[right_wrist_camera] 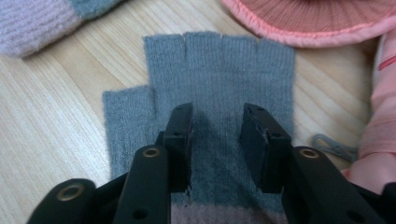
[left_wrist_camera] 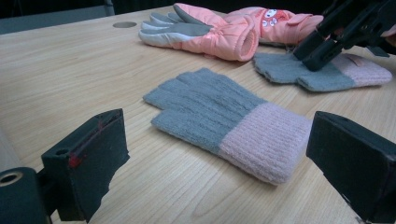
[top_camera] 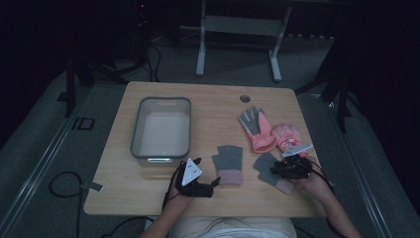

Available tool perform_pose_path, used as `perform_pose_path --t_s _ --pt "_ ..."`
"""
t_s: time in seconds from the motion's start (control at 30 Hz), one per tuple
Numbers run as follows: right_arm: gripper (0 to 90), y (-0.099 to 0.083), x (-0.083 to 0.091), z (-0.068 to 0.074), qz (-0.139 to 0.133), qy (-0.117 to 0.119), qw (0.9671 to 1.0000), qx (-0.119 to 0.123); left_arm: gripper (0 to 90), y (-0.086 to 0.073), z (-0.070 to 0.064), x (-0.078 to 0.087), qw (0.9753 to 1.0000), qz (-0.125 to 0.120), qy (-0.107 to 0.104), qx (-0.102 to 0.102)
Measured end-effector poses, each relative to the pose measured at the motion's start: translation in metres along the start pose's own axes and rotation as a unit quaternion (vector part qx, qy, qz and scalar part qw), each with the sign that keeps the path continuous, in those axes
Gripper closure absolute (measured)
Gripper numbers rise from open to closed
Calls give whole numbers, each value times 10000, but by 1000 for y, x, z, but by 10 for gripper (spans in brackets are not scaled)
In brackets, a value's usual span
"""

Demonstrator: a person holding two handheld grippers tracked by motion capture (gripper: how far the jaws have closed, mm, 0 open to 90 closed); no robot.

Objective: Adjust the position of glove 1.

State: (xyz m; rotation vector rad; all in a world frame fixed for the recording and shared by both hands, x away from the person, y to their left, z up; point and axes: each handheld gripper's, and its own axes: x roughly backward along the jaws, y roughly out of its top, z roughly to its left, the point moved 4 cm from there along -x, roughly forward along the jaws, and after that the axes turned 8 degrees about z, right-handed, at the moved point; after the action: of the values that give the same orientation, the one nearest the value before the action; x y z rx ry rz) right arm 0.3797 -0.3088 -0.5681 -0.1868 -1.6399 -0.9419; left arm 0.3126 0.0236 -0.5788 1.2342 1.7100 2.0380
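Right gripper (right_wrist_camera: 215,126) is pressed down on the grey knit glove (right_wrist_camera: 219,70) beside the pink ski gloves (top_camera: 270,131), jaws partly apart over the knit; left gripper (top_camera: 198,179) sits wide open near the other knit glove (left_wrist_camera: 224,116) mid-table

Open claw (left_wrist_camera: 219,163), knit glove (left_wrist_camera: 224,123) between jaws, wooden table (left_wrist_camera: 70,79)

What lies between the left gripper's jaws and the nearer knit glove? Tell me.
Bare wood of the table. The left gripper view shows the left gripper open, with the grey-and-pink knit glove just beyond.
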Motion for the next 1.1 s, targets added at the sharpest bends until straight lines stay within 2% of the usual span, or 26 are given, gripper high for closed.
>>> perform_pose_path --t_s 0.17,0.2,0.37,0.4,0.43,0.53,0.57,0.6,0.63,0.67,0.7,0.73,0.77,0.8,0.83,0.87,0.9,0.97,1.0,1.03,1.07,1.1 --pt "694 -2 -2 2 -47 -52 9999 77 47 0 0 0 10000 -6 2 8" --pt "749 -2 -2 5 -39 -84 9999 84 47 0 0 0 10000 -5 1 12" --pt "834 -1 -1 8 50 -113 9999 -63 47 0 0 0 10000 -2 7 0" --pt "842 0 0 8 52 -100 9998 -151 47 0 0 0 10000 1 6 10" --pt "849 2 8 14 -6 -259 9992 -298 47 0 0 0 10000 -8 5 13" --pt "851 4 23 24 -287 -182 9978 -573 47 0 0 0 10000 -16 5 -5" --pt "851 4 23 24 -287 -182 9978 -573 47 0 0 0 10000 -21 1 -23" --pt "850 8 37 31 -588 -165 9946 -839 47 0 -1 0 10000 -20 0 -24" --pt "850 9 43 34 -697 -215 9925 -978 47 0 -1 0 10000 -16 1 -21" --pt "850 9 43 34 -697 -215 9925 -978 47 0 0 0 10000 -16 1 -19" --pt "850 11 55 40 -957 -225 9857 -1367 47 0 0 0 10000 -24 14 -11" --pt "850 11 55 40 -957 -225 9857 -1367 47 0 0 0 10000 -24 14 -11" --pt "850 12 62 47 -1088 -473 9782 -1706 47 0 0 0 10000 -27 11 -11" --pt "850 12 62 47 -1088 -473 9782 -1706 47 0 0 0 10000 -24 13 -11" --pt "850 10 63 51 -1229 -470 9707 -2010 47 0 0 0 10000 -18 20 -18" --pt "850 8 62 53 -1304 -486 9659 -2184 47 0 -1 0 10000 -29 17 -16" --pt "850 8 62 53 -1304 -486 9659 -2184 47 0 -1 0 10000 -29 17 -16" --pt "850 4 55 57 -1340 -613 9603 -2368 47 0 -1 0 10000 -26 12 -34" --pt "850 4 55 57 -1340 -613 9603 -2368 47 0 -1 0 10000 -26 12 -34" --pt "850 1 49 58 -1328 -719 9573 -2464 47 0 -1 0 10000 -22 15 -41" --pt "849 -6 37 56 -1263 -761 9517 -2695 47 0 -1 1 10000 -21 16 -41" --pt "848 -8 33 55 -1239 -770 9498 -2767 47 0 -1 1 10000 -33 17 -36"
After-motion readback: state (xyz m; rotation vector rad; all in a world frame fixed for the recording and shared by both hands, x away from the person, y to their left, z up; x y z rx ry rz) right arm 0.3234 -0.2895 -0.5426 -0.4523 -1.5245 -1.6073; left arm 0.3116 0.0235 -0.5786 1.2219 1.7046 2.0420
